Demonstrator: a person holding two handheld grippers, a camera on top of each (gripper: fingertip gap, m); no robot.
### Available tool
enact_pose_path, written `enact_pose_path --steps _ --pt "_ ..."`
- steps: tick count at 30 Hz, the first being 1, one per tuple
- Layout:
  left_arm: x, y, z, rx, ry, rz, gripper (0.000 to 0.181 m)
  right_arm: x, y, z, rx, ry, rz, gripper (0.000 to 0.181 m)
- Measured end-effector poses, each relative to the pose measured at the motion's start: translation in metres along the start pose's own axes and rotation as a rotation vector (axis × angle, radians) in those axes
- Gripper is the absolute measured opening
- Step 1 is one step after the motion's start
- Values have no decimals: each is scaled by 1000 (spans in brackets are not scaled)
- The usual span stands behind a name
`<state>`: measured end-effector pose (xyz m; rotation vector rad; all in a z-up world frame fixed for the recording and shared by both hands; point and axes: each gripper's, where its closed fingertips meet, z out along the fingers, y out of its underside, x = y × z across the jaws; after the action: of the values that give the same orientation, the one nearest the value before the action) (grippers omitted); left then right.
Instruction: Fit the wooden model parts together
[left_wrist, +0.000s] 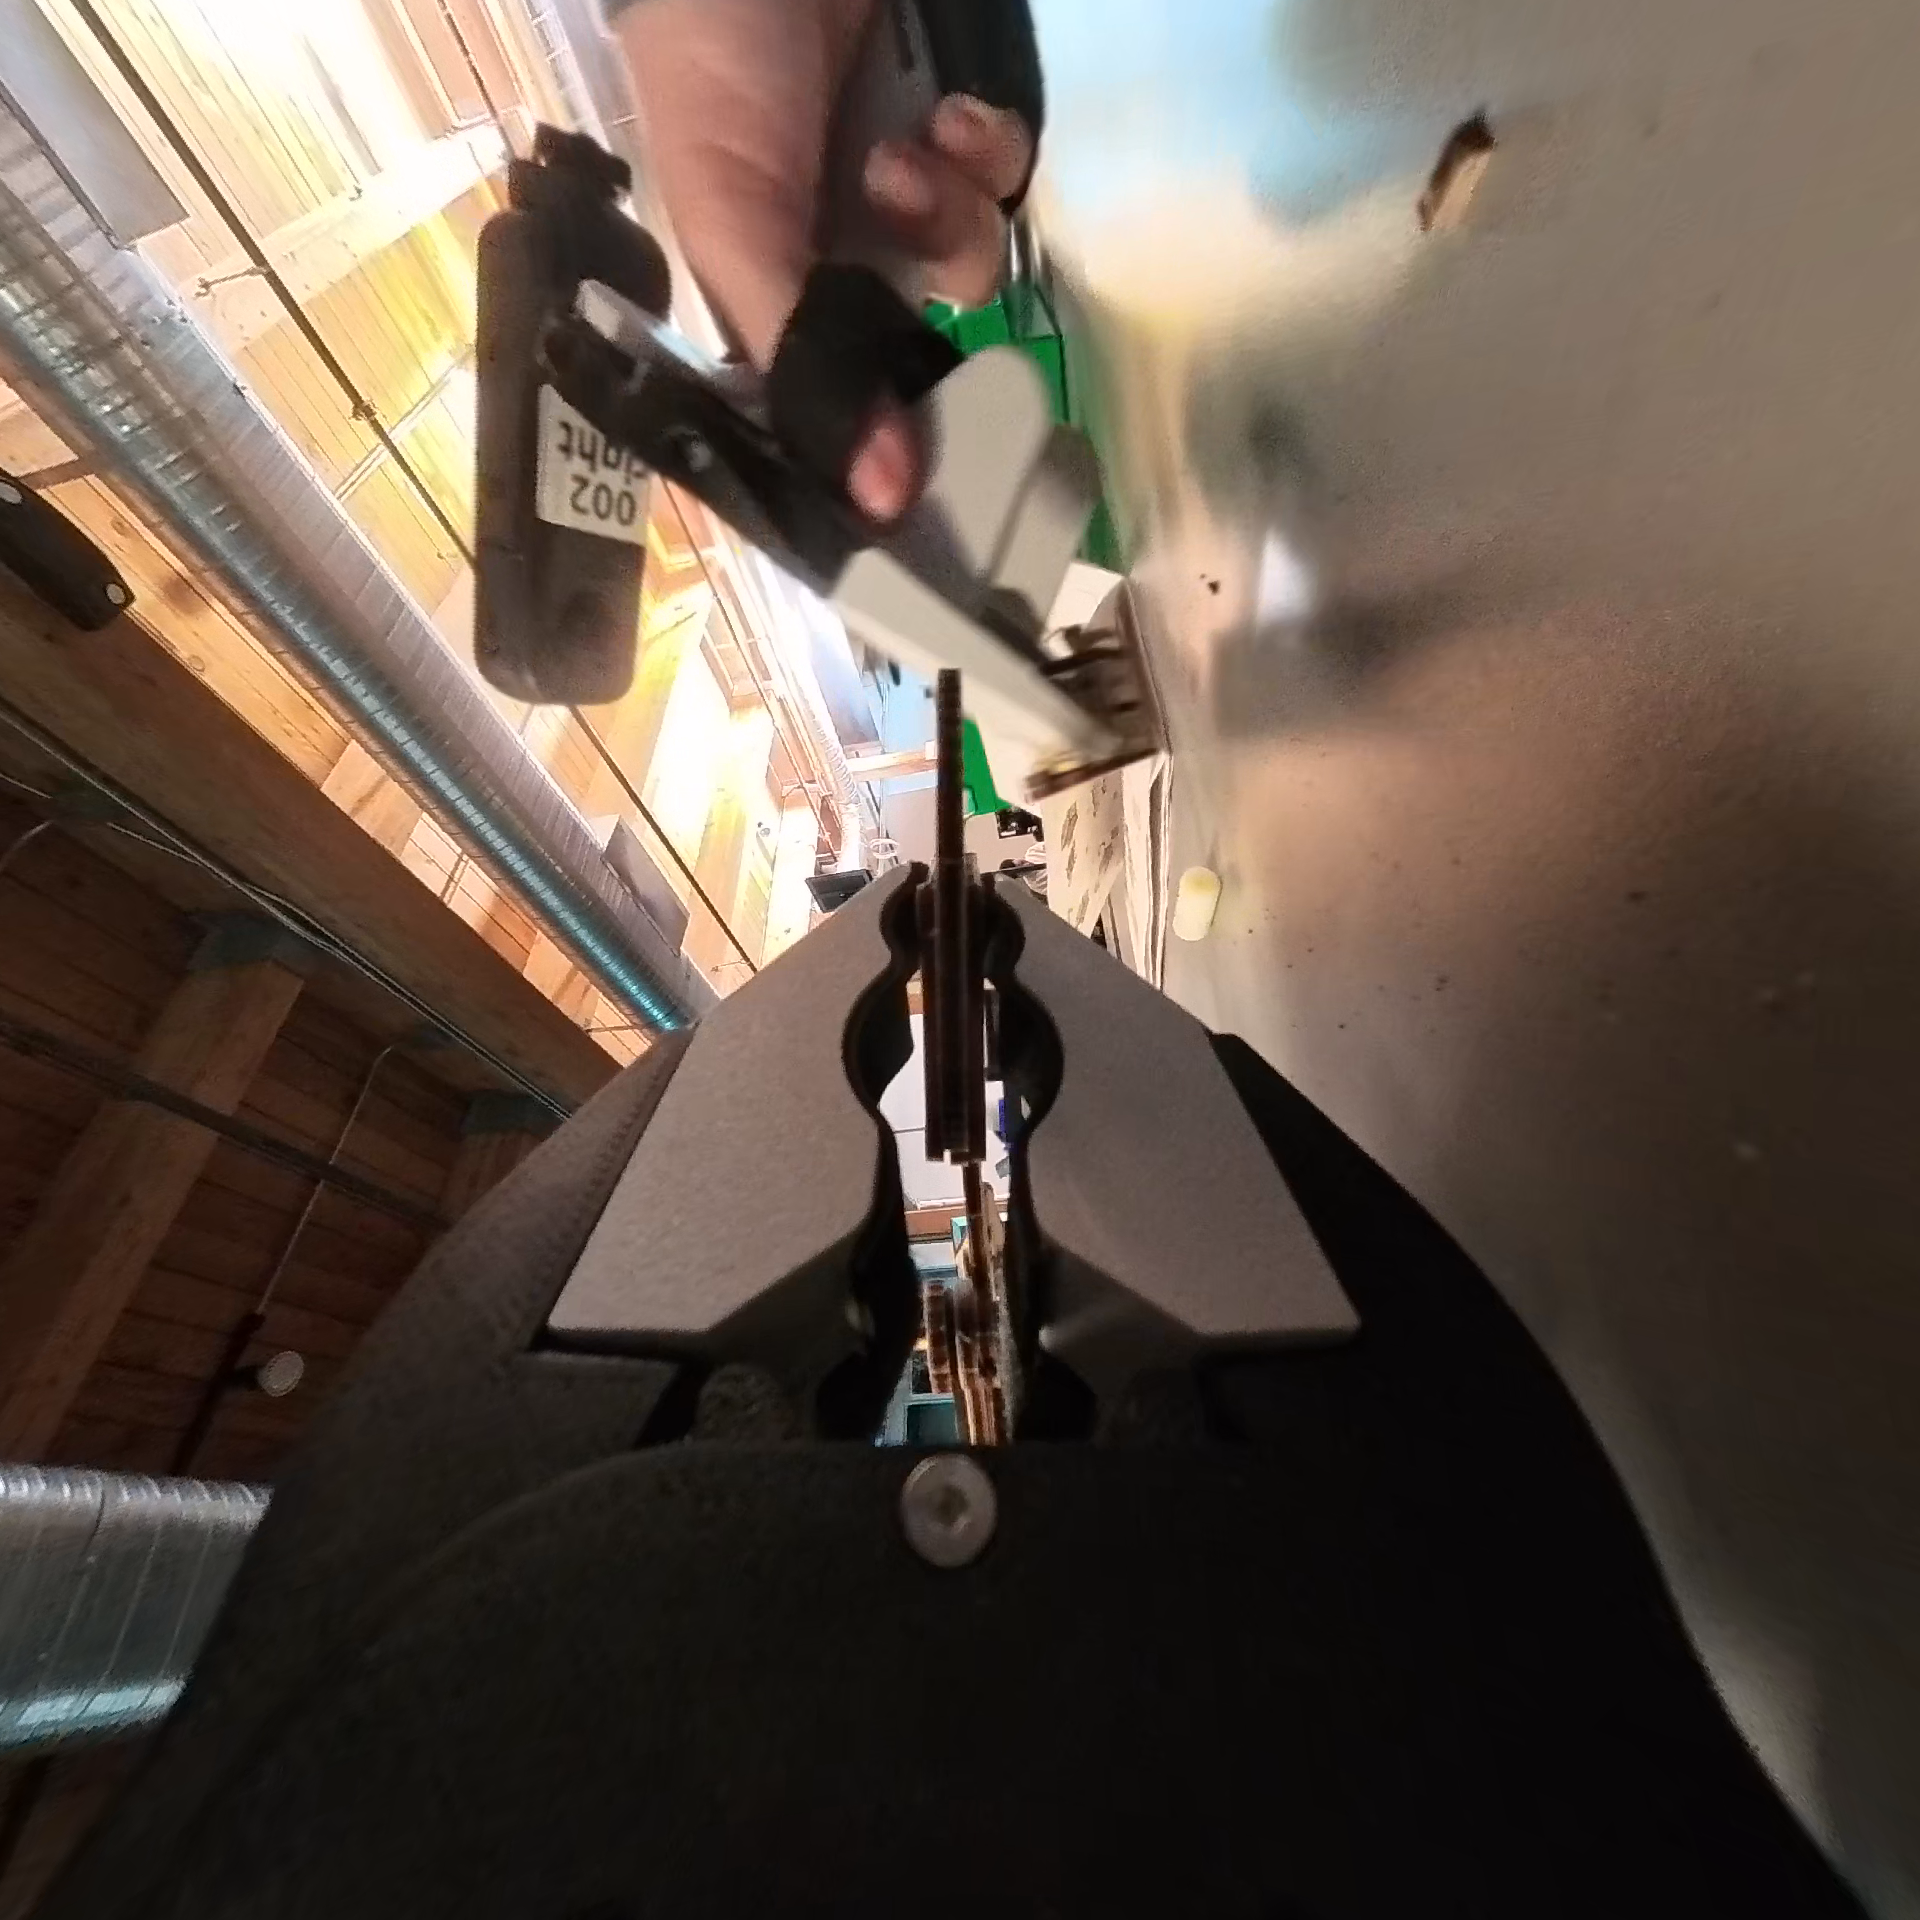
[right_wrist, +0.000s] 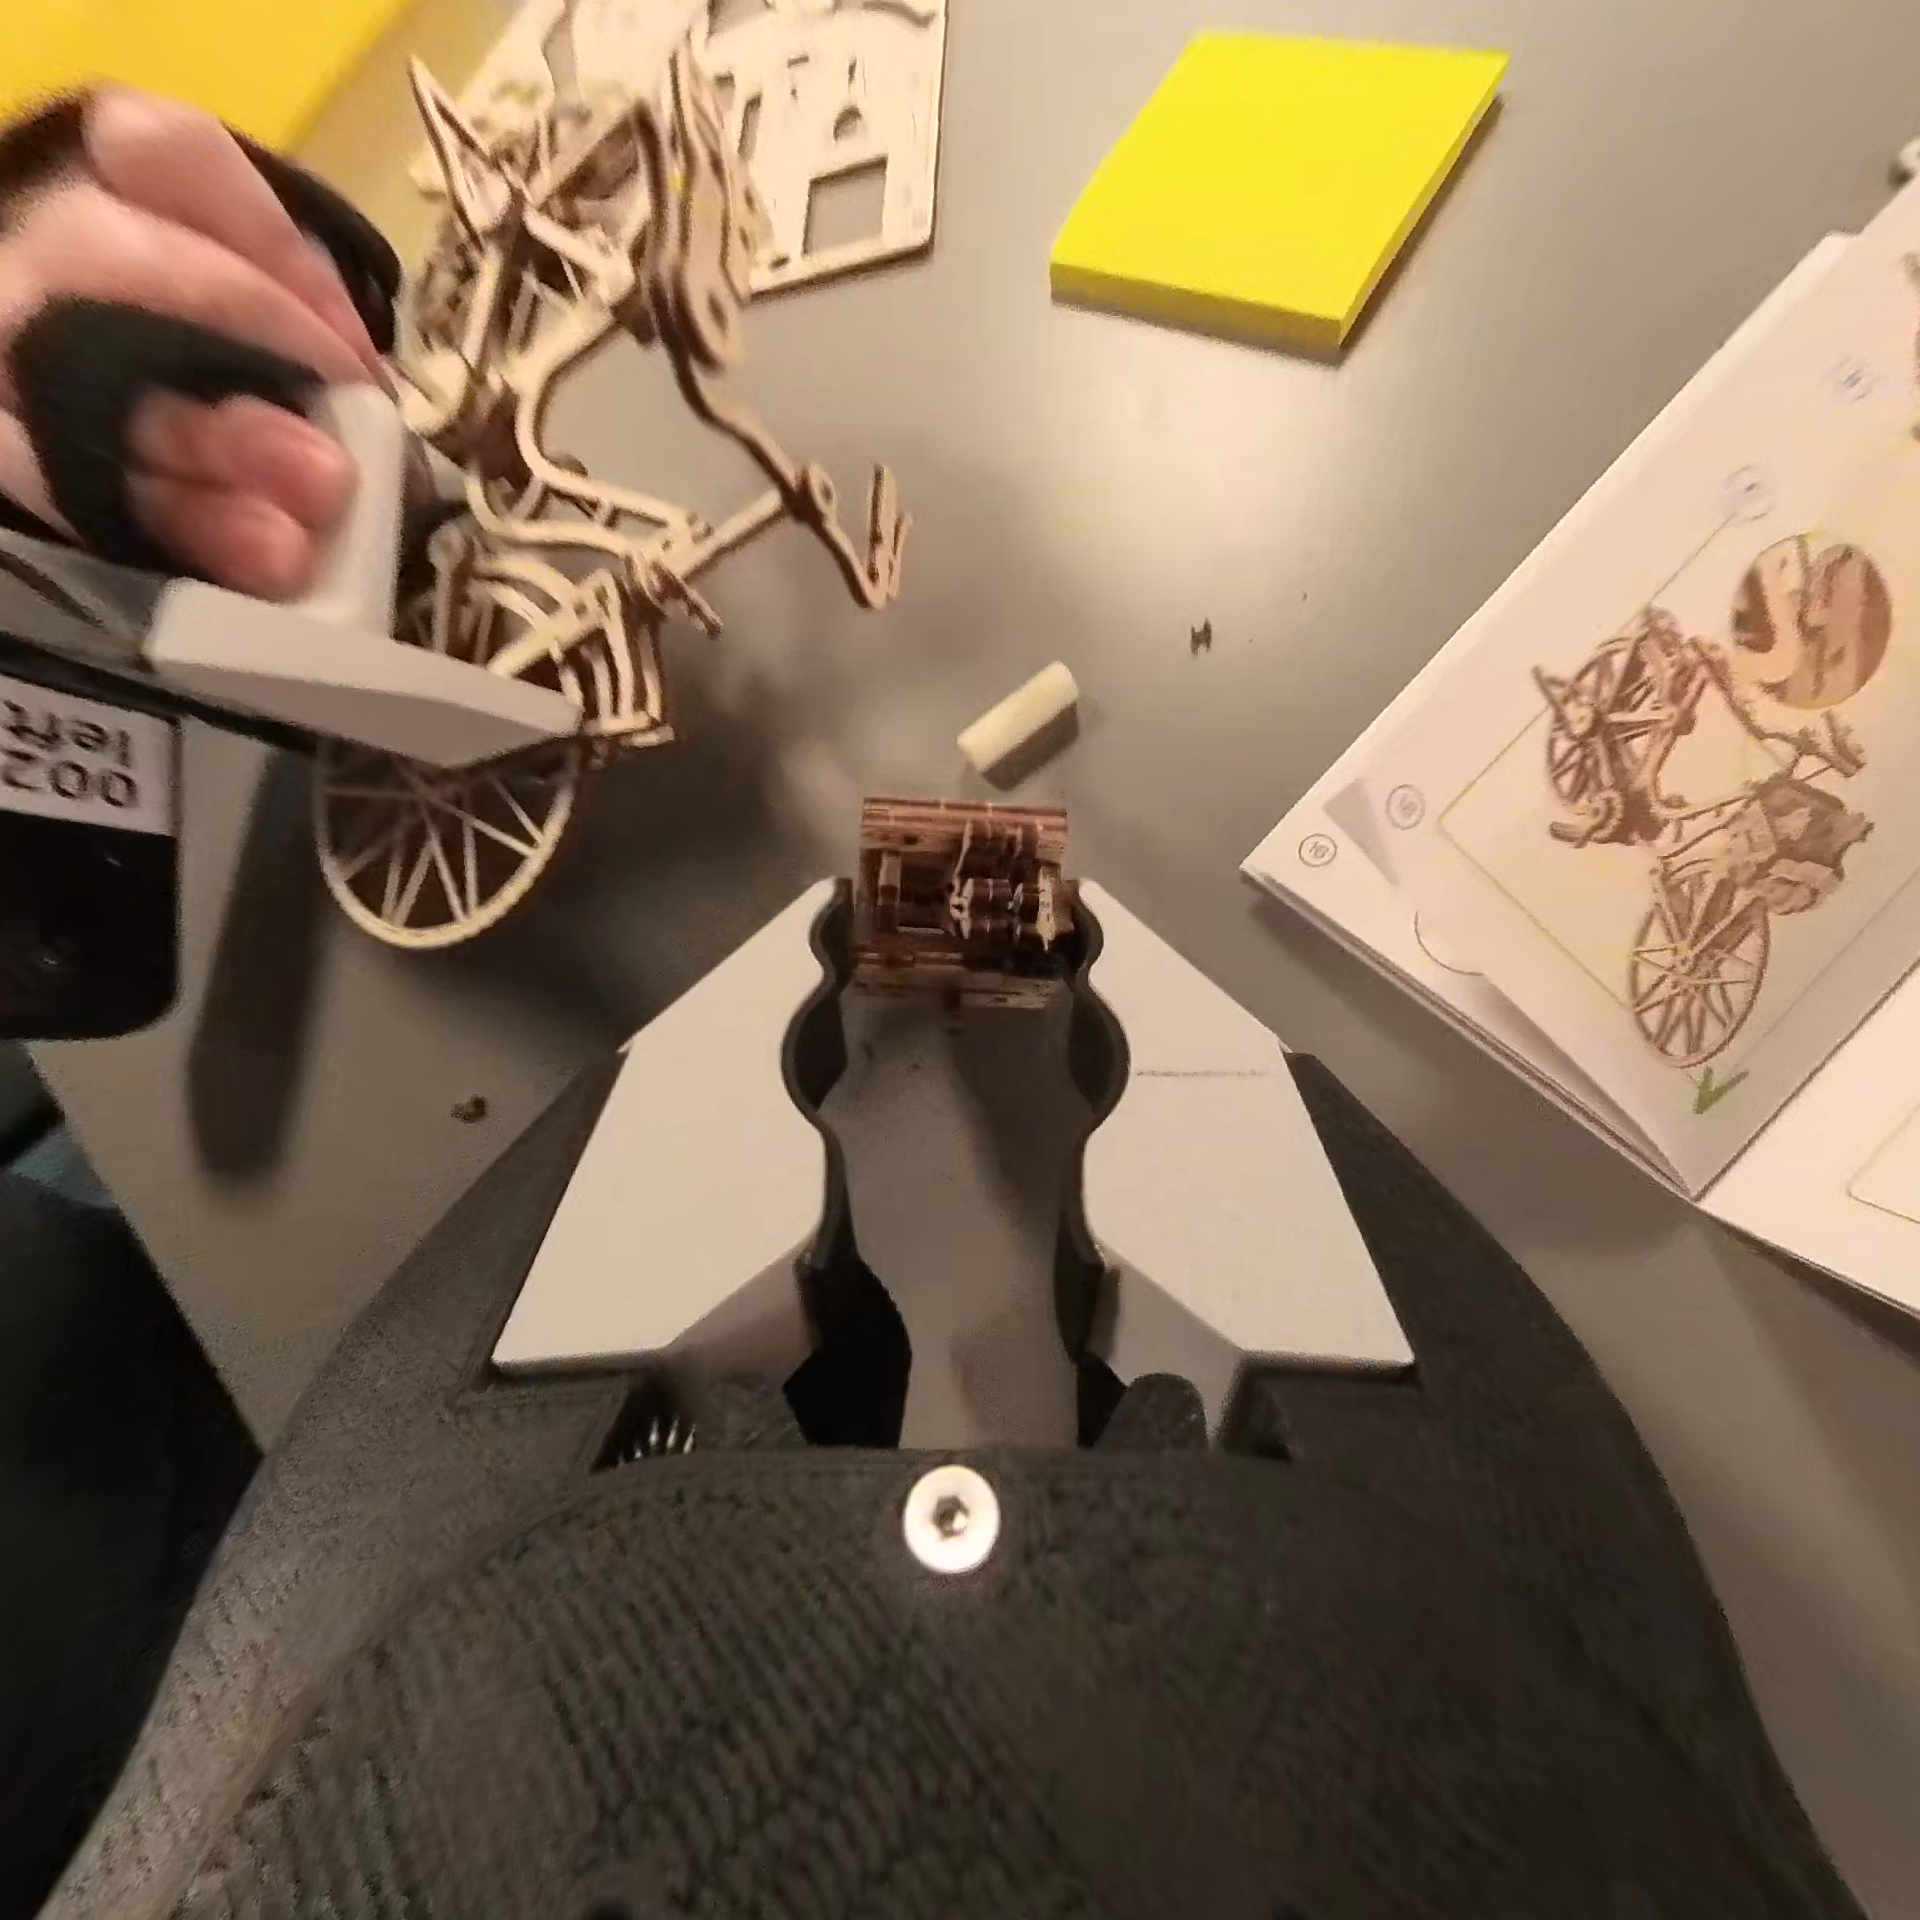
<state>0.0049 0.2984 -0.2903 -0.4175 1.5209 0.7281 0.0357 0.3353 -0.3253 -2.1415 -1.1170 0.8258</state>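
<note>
Wooden bicycle model clamped in left gripper
Right gripper pinches a small wooden block (above the grey table).

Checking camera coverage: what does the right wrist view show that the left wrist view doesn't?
Right wrist view only: the bike model from the side, held by the left gripper; yellow pad, booklet, parts sheet.

Left wrist view only: the model edge-on in the left gripper, ceiling ducts, a hand on the right gripper.

Both: right gripper shut on a small wooden block, white stub, grey table.
</note>
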Motion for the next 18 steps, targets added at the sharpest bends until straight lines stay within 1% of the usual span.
enact_pose_path --steps 3,4,5,6,8,10,12,15,18 --pt "1 0 0 0 3 -5 7 -2 8 6 -33 6 -39 38" --pt "1 0 -1 1 3 -5 7 -4 6 5 -22 -2 -43 47" --pt "1 0 -1 4 3 -5 7 -6 3 3 -4 -10 -46 55" --pt "1 -1 -1 7 4 -6 7 -8 -1 -2 18 -15 -49 58" --pt "1 -2 -1 14 1 -4 7 -10 -14 -13 85 -15 -74 57" --pt "-2 -6 -3 35 -12 -8 8 -21 -29 -23 163 -45 -135 40" --pt "-6 -10 -6 61 -34 -16 8 -35 -36 -23 173 -97 -198 27" --pt "-10 -16 -9 93 -55 -16 8 -49 -36 -17 152 -163 -238 19" --pt "-10 -17 -9 103 -58 -15 8 -56 -38 -16 163 -232 -218 12"
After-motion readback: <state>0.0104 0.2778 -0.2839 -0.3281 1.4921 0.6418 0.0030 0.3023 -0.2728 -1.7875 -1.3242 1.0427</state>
